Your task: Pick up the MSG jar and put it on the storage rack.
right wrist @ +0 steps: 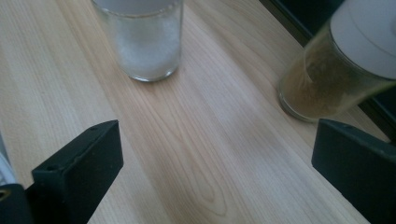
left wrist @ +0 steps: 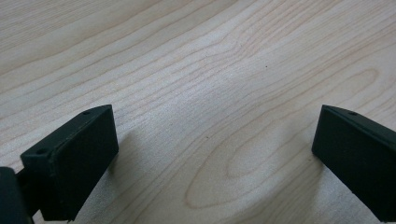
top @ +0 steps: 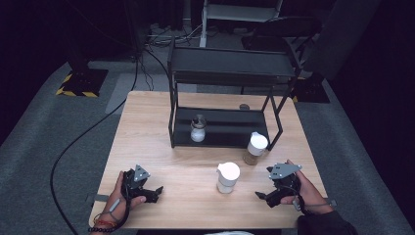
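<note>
Left gripper (top: 155,192): at the lower left of the high view, resting low on the table (top: 147,127), jaws spread wide and holding nothing; well apart from every jar.
White-filled jar (top: 228,177): lower centre of the high view, white lid on, standing upright on bare wood between the two grippers, nearer the right one.
Brown-filled jar (top: 255,148): just right of centre, upright, touching or just beside the front edge of the black rack (top: 222,73).
Right gripper (top: 261,197): lower right of the high view, jaws spread and empty, pointing toward the white-filled jar.
Step in hand: judging by the aim, the right gripper is about to reach for one of the two jars in front of it.
Doing it well: bring the jaws level around the glass body below the lid, centred, so the jar does not tip or slide; keep clear of the neighbouring jar.
Rack: a small clear jar (top: 197,129) with a dark cap already stands on its lower shelf.
Left gripper view: bare wood grain between the jaws, confirming nothing is held.
Right gripper view: white grains in one jar (right wrist: 148,44) at upper left and brown powder in the other (right wrist: 327,79) at upper right, contents the high view leaves vague; the high view alone gives the rack and shelf layout.
</note>
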`<state>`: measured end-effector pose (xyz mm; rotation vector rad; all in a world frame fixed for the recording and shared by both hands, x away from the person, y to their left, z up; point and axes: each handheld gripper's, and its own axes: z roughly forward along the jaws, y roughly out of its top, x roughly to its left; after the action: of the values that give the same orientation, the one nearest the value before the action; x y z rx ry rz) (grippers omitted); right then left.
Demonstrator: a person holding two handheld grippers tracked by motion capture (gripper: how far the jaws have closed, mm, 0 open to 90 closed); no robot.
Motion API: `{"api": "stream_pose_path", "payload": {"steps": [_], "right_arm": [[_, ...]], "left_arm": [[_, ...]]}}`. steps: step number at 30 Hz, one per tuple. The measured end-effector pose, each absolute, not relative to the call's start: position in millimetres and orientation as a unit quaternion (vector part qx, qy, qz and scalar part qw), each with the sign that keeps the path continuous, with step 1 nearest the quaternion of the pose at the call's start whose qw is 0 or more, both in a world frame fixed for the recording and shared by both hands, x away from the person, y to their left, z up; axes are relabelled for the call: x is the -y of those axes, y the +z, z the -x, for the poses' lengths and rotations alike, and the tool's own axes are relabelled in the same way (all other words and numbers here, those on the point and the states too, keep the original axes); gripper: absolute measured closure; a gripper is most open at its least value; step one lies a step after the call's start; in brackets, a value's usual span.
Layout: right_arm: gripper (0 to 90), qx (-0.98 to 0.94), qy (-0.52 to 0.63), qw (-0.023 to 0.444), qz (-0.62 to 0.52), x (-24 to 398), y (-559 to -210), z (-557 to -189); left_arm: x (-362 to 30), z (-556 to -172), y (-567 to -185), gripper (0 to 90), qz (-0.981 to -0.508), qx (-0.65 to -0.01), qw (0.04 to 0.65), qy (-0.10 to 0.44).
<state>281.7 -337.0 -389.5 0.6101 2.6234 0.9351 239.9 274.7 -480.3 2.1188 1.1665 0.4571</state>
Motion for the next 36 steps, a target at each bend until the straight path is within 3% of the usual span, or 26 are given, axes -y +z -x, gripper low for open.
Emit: {"api": "stream_pose_path", "payload": {"steps": [11,36], "right_arm": [[2.0,-0.915,0.330,0.112,-0.205,319,-374,-295],[2.3,-0.926,0.325,0.090,-0.168,274,-358,-312]], "left_arm": [[-275,-240,-480,0.4,-0.811,-0.447,0.334,0.175],[-275,-240,-480,0.4,-0.811,-0.447,0.333,0.175]]}}
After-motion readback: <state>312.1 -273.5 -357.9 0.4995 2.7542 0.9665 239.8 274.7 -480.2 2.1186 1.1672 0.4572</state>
